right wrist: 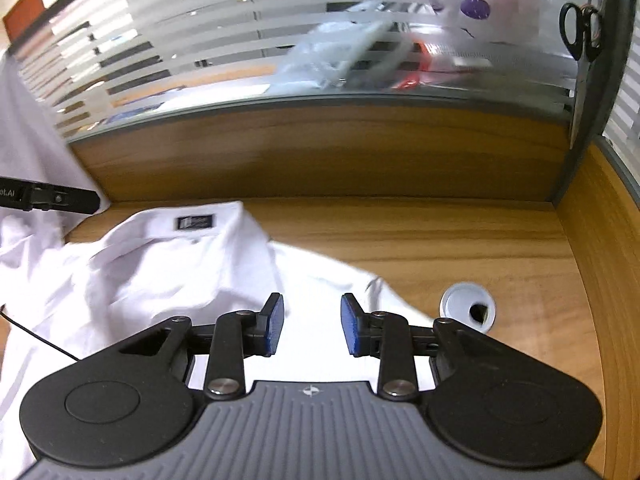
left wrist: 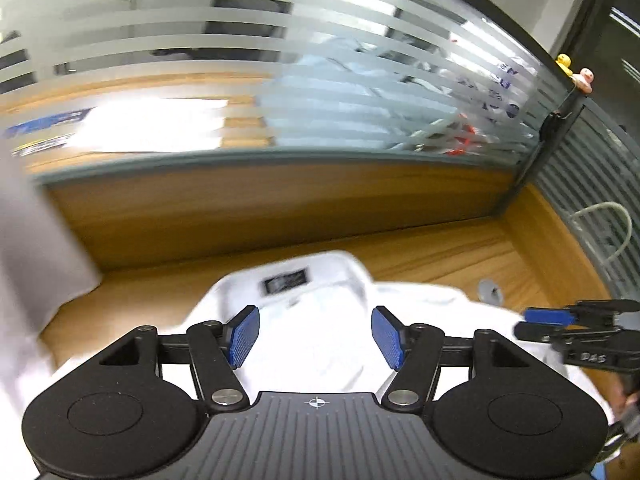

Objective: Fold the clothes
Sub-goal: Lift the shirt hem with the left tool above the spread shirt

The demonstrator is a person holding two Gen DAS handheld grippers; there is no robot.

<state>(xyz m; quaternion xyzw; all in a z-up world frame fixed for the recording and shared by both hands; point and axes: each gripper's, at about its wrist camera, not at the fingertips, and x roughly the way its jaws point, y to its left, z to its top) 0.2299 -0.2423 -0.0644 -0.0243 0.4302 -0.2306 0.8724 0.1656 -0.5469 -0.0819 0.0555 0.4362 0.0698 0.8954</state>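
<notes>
White shirt (left wrist: 320, 328) lies crumpled on the wooden tabletop (left wrist: 440, 248), collar up toward the back, dark neck label (left wrist: 285, 280) facing up. In the left wrist view the shirt fills the lower centre of the frame, directly below and ahead of the left gripper (left wrist: 315, 337). Left gripper is released: blue pads (left wrist: 244, 336) spread wide, nothing pinched, shirt visible through the gap but apart from the pads. Right gripper shows at the right edge of that frame (left wrist: 540, 322), over the shirt's right side.

In the right wrist view the shirt (right wrist: 160, 280) spreads across the left and centre of the frame, label (right wrist: 195, 222) in the upper left part of it. Right gripper (right wrist: 312, 330) is also released, pads moderately apart with only cloth seen beneath, not gripped. Left gripper's black finger (right wrist: 60, 199) pokes in at the left edge. Grey cable hole (right wrist: 468, 306) sits in the tabletop just right of the shirt's edge. Frosted striped glass screen (right wrist: 320, 40) runs along the back.
</notes>
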